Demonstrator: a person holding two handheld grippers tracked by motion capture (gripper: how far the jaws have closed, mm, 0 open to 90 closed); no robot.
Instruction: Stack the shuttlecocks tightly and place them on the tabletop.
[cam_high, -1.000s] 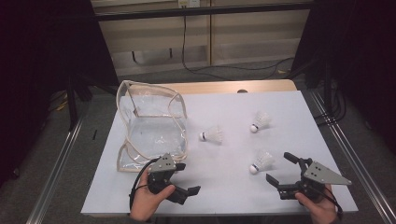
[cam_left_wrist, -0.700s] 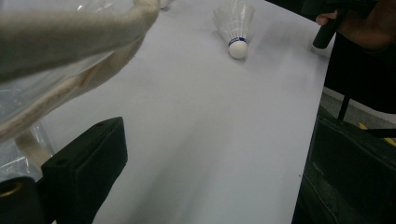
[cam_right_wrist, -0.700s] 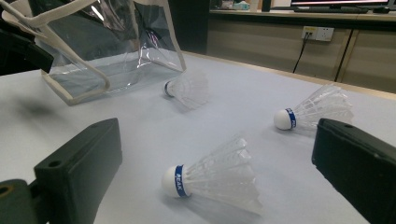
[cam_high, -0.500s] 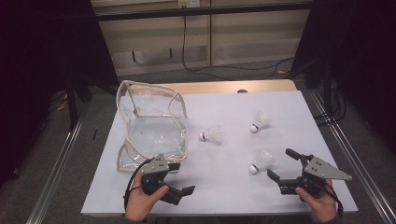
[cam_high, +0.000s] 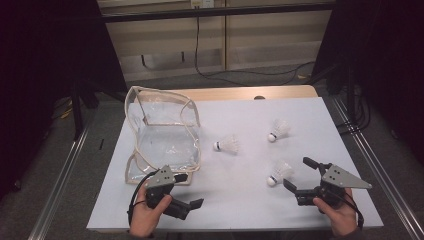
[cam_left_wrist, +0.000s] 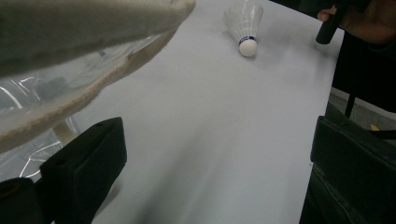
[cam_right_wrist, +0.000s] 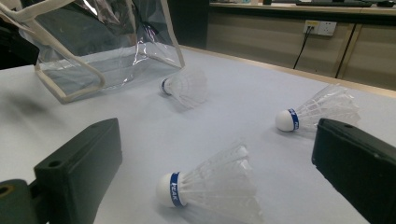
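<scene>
1. The right gripper (cam_high: 300, 175) sits low at the near right of the counter (cam_high: 240, 210), its fingers apart and empty.
2. The nearest shuttlecock (cam_high: 278, 173) lies on its side just ahead of those fingers; 2 more shuttlecocks (cam_high: 228, 144) (cam_high: 278, 130) lie farther off.
3. The left gripper (cam_high: 187, 192), fingers spread and holding nothing, rests just beside the near edge of the clear bag (cam_high: 165, 135).

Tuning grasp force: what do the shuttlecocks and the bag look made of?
Shuttlecocks: translucent white skirt, likely plastic or nylon; smooth white cap with a blue band, probably foam or cork.
Bag: clear glossy soft plastic, creased and reflecting light, edged in matte beige fabric-like trim.
</scene>
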